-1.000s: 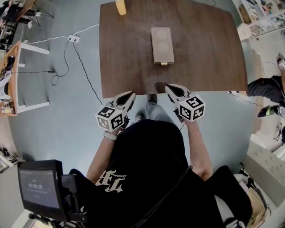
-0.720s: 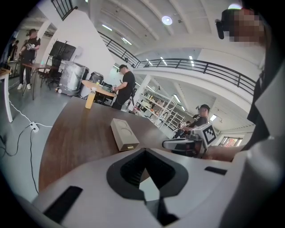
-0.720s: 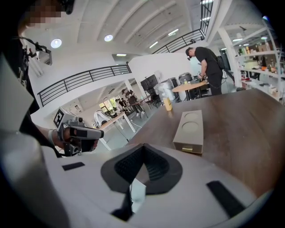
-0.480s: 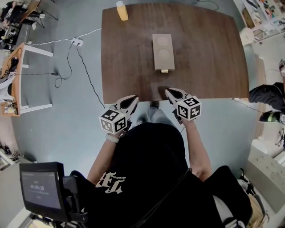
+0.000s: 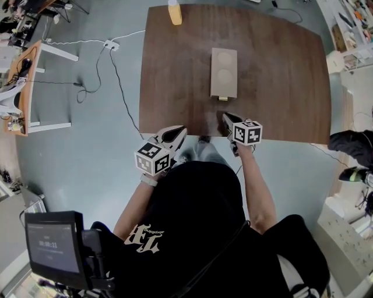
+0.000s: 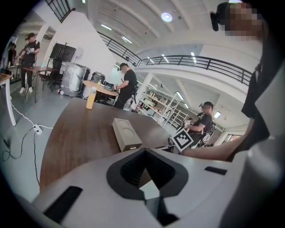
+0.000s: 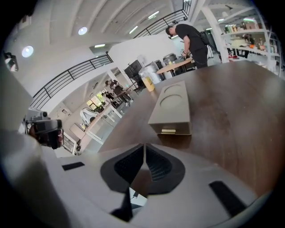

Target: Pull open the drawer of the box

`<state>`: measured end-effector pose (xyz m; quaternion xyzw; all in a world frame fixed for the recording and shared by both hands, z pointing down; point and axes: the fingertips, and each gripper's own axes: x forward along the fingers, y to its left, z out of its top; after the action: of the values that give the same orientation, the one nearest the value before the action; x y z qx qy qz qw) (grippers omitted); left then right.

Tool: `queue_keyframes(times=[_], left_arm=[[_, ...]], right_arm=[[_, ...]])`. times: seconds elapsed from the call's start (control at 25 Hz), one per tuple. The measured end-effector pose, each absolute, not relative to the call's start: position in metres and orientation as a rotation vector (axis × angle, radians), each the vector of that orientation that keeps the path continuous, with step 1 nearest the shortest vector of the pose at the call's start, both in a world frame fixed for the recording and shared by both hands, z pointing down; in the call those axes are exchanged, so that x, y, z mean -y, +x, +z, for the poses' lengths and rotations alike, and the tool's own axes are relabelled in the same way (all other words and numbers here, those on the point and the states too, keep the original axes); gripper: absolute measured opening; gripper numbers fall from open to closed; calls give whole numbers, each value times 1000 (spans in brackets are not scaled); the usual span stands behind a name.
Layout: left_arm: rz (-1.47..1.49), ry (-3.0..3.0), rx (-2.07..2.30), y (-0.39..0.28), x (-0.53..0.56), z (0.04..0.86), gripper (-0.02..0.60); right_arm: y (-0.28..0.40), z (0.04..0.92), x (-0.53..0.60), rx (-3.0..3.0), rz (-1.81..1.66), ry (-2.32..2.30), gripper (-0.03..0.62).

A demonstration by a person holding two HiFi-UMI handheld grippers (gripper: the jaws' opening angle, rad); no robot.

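Box point(image 5: 224, 73) of beige colour lies on the dark wooden table point(image 5: 280, 87), in the upper middle of the head view, a little right of centre. It is long and flat, with two round hollows on its top. Its drawer looks shut, level with the short end that points to the bottom of the frame. A small gold pull tab point(image 5: 224, 98) sticks out from that end. In the right gripper view the box point(image 7: 173, 107) sits in the upper middle, and the pull tab point(image 7: 168, 131) faces the camera.

Just below the pull tab in the head view is the right gripper point(image 5: 228, 117). It is over the table, near the tab but apart from it. Its jaws are pressed together and nothing is between them. The left gripper point(image 5: 178, 131) is to the lower left of it, at the table's near edge and well apart from the box. Its jaws also meet at the tips and hold nothing.

At the top of the frame a yellow bottle point(image 5: 174, 13) stands at the far edge of the table. On the grey floor point(image 5: 87, 145), at the upper left, lies a white power strip point(image 5: 109, 44) with cables. A dark screen point(image 5: 52, 247) is at the lower left.
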<state>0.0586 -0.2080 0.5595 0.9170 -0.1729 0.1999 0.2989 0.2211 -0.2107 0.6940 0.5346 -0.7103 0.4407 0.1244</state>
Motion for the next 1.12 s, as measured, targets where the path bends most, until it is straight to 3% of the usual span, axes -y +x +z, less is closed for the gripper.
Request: queue_keyframes(times=[0.68,1.12], left_arm=[[661,2469,499,67,207,558,5],[682,2463,547,55,204,567,5]], right_arm=[[248,732,237,1963,1444,1583,46],[250,756,258,1834,1278,1634,129]])
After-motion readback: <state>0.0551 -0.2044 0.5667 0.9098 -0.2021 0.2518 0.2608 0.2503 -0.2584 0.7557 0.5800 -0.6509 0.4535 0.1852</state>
